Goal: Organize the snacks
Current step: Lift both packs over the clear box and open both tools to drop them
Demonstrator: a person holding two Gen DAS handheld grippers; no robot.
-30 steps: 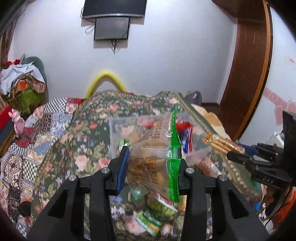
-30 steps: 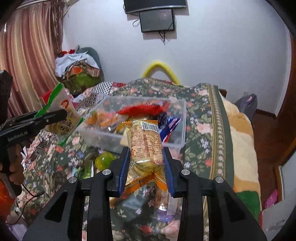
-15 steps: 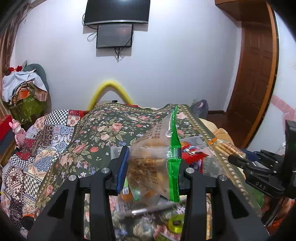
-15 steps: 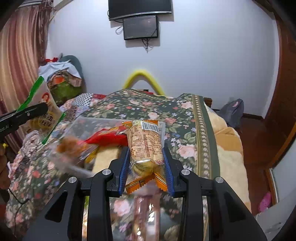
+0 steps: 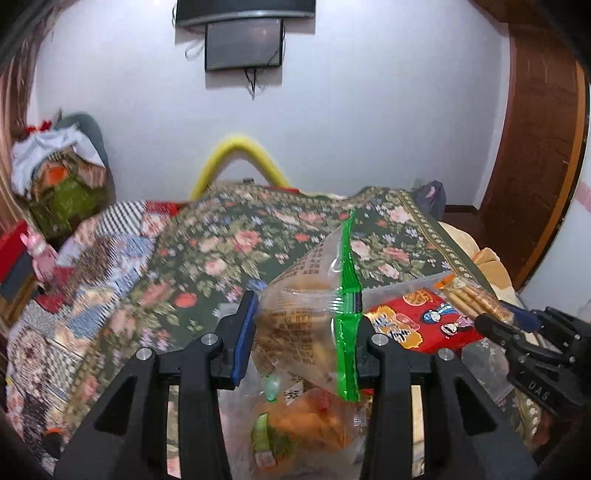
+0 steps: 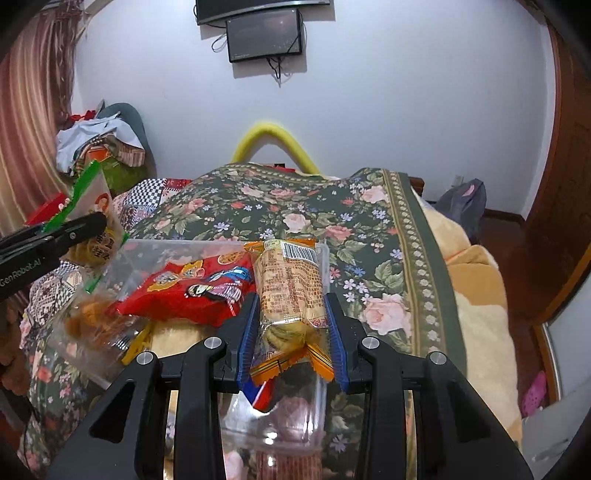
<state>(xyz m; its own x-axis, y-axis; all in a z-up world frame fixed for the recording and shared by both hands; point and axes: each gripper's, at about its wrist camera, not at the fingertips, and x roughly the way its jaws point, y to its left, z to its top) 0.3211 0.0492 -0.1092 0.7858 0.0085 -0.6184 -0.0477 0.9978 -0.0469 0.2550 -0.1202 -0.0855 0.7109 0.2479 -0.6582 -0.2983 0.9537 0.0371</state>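
Observation:
My left gripper (image 5: 303,332) is shut on a clear snack bag with a green edge (image 5: 314,321), held over the clear plastic bin (image 5: 391,291); the bag also shows in the right wrist view (image 6: 96,221). My right gripper (image 6: 291,328) is shut on an orange biscuit pack (image 6: 290,291), held above the bin's near right part (image 6: 325,254). The pack also shows in the left wrist view (image 5: 476,299). A red snack bag (image 6: 195,291) lies on top of the bin's contents, with other snacks under it.
The bin sits on a bed with a floral green blanket (image 6: 314,210) and a patchwork quilt (image 5: 74,277) to the left. A wooden door (image 5: 532,129) is at right, a clothes pile (image 6: 96,144) at left, a screen (image 6: 264,35) on the wall.
Both grippers have moved forward over the bin with their packs; the bin now lies directly beneath them and the red bag is close in view.

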